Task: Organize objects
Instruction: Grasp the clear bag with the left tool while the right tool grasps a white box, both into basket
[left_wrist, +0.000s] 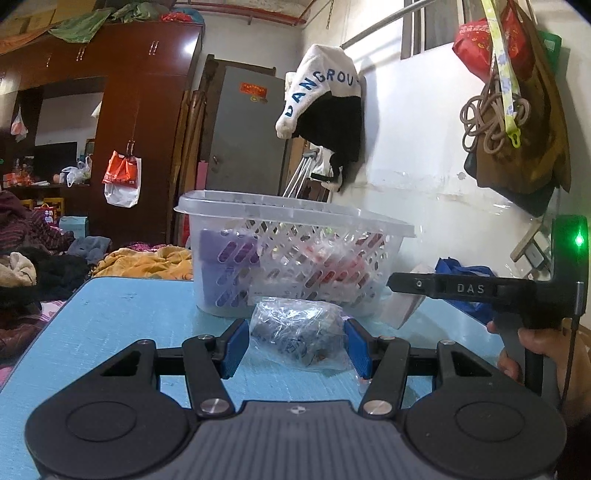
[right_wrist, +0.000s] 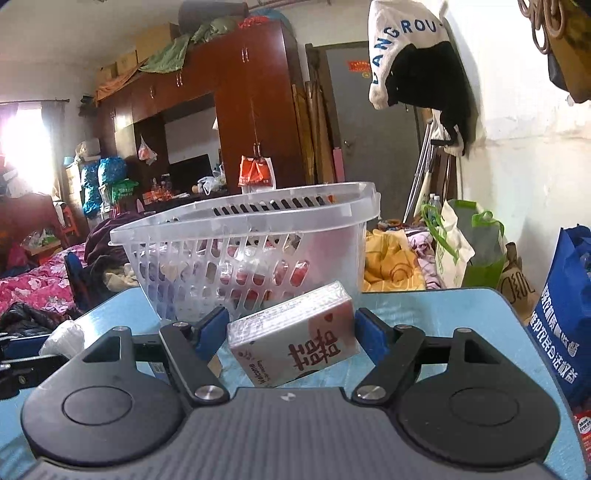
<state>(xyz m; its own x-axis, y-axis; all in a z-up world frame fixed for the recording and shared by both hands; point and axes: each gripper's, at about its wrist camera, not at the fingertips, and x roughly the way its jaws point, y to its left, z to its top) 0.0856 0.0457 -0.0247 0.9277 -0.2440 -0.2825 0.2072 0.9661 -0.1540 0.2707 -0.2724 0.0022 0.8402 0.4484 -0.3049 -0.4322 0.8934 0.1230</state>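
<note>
**A:** What do you have in front of you, counted?

**B:** You have one clear slotted plastic basket (left_wrist: 295, 254) standing on the light blue surface (left_wrist: 122, 314), with purple and red packets showing through its walls. One crinkled clear plastic bag of small dark items (left_wrist: 299, 332) lies outside it, and one white-and-pink carton with red characters (right_wrist: 295, 339) as well. Two grippers are in play.

**B:** Your left gripper (left_wrist: 295, 343) has its blue pads (left_wrist: 232, 349) spread wide on either side of the bag. The bag sits between them on the surface, at 12 o'clock, close in. Whether the pads touch it I cannot tell. The basket stands just behind the bag.

**A:** And the right one?

**B:** Your right gripper (right_wrist: 291, 332) holds the carton between its pads, tilted, its right end higher. The basket is at 12 o'clock, just behind the carton. In the left view the same gripper (left_wrist: 461, 291) reaches in from 3 o'clock with the carton (left_wrist: 402, 306) at its tip, beside the basket's right wall.

**A:** Room to move?

**B:** The surface's far edge runs just behind the basket. Bare blue surface lies open toward 9 o'clock of the left gripper. A blue printed bag (right_wrist: 565, 321) stands at the surface's right edge, at 3 o'clock of your right gripper.
</note>
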